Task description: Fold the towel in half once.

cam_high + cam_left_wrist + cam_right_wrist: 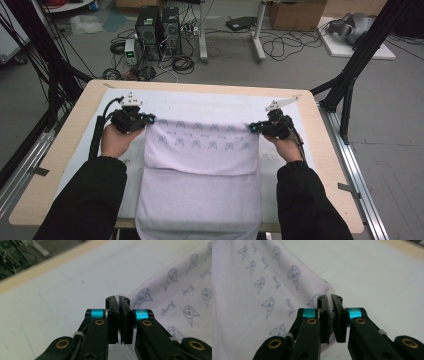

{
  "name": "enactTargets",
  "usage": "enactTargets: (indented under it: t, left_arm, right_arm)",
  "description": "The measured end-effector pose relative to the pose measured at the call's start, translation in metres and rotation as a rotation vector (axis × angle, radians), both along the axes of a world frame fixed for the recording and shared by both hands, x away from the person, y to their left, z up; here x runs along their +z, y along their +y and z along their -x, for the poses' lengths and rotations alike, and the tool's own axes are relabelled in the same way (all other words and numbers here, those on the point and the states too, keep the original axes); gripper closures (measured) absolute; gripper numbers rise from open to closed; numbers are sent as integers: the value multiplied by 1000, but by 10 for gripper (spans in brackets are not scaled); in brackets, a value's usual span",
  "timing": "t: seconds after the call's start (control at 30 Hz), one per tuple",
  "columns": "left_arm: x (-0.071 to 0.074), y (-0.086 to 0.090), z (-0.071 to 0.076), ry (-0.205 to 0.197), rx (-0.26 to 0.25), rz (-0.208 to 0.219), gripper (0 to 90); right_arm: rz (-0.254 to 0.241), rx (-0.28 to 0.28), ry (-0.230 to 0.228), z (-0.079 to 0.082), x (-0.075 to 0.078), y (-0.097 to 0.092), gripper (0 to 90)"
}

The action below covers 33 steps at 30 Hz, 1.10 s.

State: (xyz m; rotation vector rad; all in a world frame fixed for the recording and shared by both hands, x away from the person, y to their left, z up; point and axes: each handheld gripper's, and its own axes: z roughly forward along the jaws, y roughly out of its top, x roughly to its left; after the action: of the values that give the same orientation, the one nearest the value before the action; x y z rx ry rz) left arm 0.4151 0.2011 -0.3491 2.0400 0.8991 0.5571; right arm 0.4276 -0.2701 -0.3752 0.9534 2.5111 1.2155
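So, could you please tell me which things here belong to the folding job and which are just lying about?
In use:
- pale lilac cloth with a cat print
- left gripper, shut on one corner
- right gripper, shut on the other corner
- white mat on the wooden table

Lying about:
- black computer towers
- floor cables
- cardboard box

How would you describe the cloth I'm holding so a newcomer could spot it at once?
On the wooden table lies a white mat; across its middle is the cloth, hanging over the near edge. It is pale lilac, printed with small cat faces, and its far corners are pinched by the left gripper and right gripper.
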Motion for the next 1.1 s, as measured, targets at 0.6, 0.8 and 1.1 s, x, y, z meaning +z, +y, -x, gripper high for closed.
enactTargets:
  t: [0.6,0.8,1.1]
  left_arm:
    - [-54,15,28,122,-65,76,559]
    - [-73,17,61,132,-125,83,594]
    - [-86,14,83,148,-179,64,618]
  right_arm:
    - [-32,15,33,25,-21,-13,519]
    - [-31,60,45,54,-35,-7,520]
    - [10,105,38,83,-48,4,535]
